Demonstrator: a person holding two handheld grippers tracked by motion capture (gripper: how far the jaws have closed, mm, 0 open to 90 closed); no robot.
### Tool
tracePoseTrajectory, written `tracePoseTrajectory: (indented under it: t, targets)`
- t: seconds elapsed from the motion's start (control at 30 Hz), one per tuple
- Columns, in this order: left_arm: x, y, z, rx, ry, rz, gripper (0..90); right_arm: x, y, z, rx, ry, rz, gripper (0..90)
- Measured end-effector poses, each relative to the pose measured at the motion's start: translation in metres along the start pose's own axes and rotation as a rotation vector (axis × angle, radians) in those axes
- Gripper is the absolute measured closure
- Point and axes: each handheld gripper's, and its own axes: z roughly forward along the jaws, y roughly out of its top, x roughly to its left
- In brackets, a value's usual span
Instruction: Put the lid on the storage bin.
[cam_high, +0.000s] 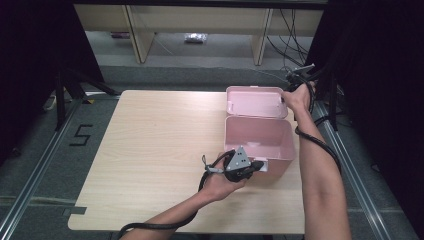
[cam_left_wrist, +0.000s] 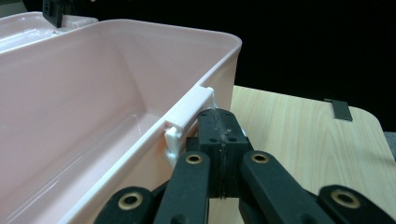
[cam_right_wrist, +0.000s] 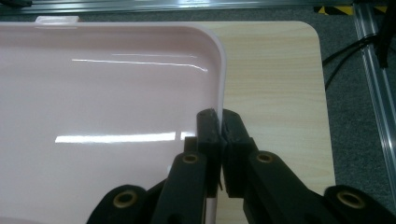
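Note:
A pink plastic box (cam_high: 257, 142) stands open at the right of the wooden table (cam_high: 150, 150), its lid (cam_high: 255, 102) laid back behind it. My left gripper (cam_high: 259, 165) is at the box's near wall. In the left gripper view its jaws (cam_left_wrist: 219, 119) are shut, tips against the pale latch (cam_left_wrist: 189, 112) under the rim; I cannot tell whether a sliver of latch is pinched. The box interior (cam_left_wrist: 84, 116) looks empty. My right gripper (cam_high: 286, 95) reaches to the lid's far right corner. In the right gripper view it (cam_right_wrist: 220, 120) is shut on the lid's rim (cam_right_wrist: 223, 70).
The table's right edge (cam_right_wrist: 322, 93) runs close beside the lid. Aluminium rails (cam_high: 350, 150) and cables (cam_high: 295, 45) lie on the floor to the right. A black "5" mark (cam_high: 80, 135) is on the floor at left. Shelf legs (cam_high: 140, 40) stand behind the table.

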Motion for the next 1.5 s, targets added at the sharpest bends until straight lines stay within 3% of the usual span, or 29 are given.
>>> tracePoseTrajectory:
  t: [0.07,0.1,0.27,0.43,0.47,0.53,0.67,0.7,0.73,0.8,0.83,0.9,0.93,1.03,1.07,1.1,1.17,1.23,1.27,1.33,1.47,1.5]
  targets:
    - [0.0,0.0,0.0,0.001,0.0,-0.002,90.0,-0.002,0.0,-0.002,-0.011,-0.005,-0.03,88.8]
    - [-0.001,0.0,0.0,0.008,0.0,-0.013,90.0,0.0,0.0,-0.004,-0.009,0.002,-0.005,88.8]
    - [0.001,0.001,0.0,-0.002,0.003,0.016,90.0,-0.002,0.001,-0.01,-0.026,-0.004,-0.045,88.9]
    - [0.0,0.001,0.001,-0.001,-0.001,0.0,90.0,-0.002,0.004,-0.016,-0.033,0.0,-0.045,89.1]
    - [0.0,0.001,0.001,0.0,-0.001,-0.002,90.0,0.0,0.003,-0.017,-0.027,0.001,-0.006,89.1]
    - [0.0,0.001,0.0,0.006,-0.001,-0.013,90.0,-0.002,0.004,-0.019,-0.042,0.005,-0.041,89.2]
    - [0.0,0.001,0.0,0.007,-0.002,-0.012,90.0,-0.002,0.004,-0.024,-0.051,0.006,-0.042,89.3]
    - [-0.001,0.001,0.0,0.008,-0.001,-0.013,90.0,0.001,0.004,-0.027,-0.04,0.007,-0.006,89.4]
    - [-0.001,0.001,0.0,0.01,-0.001,-0.014,90.0,-0.001,0.004,-0.028,-0.057,0.008,-0.04,89.4]
    - [-0.001,0.001,0.0,0.013,-0.001,-0.011,90.0,0.002,0.004,-0.031,-0.054,0.016,-0.018,89.4]
    - [-0.001,0.001,0.0,0.013,-0.002,-0.011,90.0,0.0,0.004,-0.032,-0.066,0.013,-0.047,89.4]
    - [-0.001,0.001,0.0,0.013,-0.001,-0.013,90.0,0.0,0.004,-0.034,-0.076,0.014,-0.055,89.3]
    - [-0.001,0.001,0.0,0.013,-0.001,-0.013,90.0,0.002,0.004,-0.036,-0.066,0.019,-0.029,89.4]
    - [-0.001,0.001,0.0,0.013,0.0,-0.013,90.0,0.0,0.004,-0.038,-0.081,0.02,-0.058,89.3]
    - [-0.001,0.001,0.0,0.015,0.0,-0.013,90.0,0.002,0.004,-0.039,-0.073,0.02,-0.032,89.4]
    - [-0.001,0.001,0.0,0.016,0.0,-0.014,90.0,0.0,0.004,-0.039,-0.087,0.022,-0.056,89.4]
    - [-0.001,0.002,0.0,0.017,-0.002,-0.015,90.0,0.002,0.003,-0.04,-0.087,0.023,-0.03,89.4]
    - [0.0,0.002,0.0,0.018,-0.001,-0.017,90.0,0.0,0.003,-0.041,-0.1,0.019,-0.057,89.5]
    - [0.0,0.002,0.0,0.018,-0.001,-0.018,90.0,0.002,0.002,-0.042,-0.105,0.024,-0.03,89.5]
    - [0.0,0.002,0.0,0.019,0.0,-0.02,90.0,0.001,0.001,-0.044,-0.117,0.021,-0.048,89.6]
    - [0.001,0.002,0.002,0.01,-0.016,-0.024,90.0,0.002,-0.002,-0.047,-0.141,0.032,-0.028,89.7]
    - [0.0,0.002,0.0,0.019,0.001,-0.022,90.0,0.001,-0.002,-0.048,-0.148,0.029,-0.038,89.7]
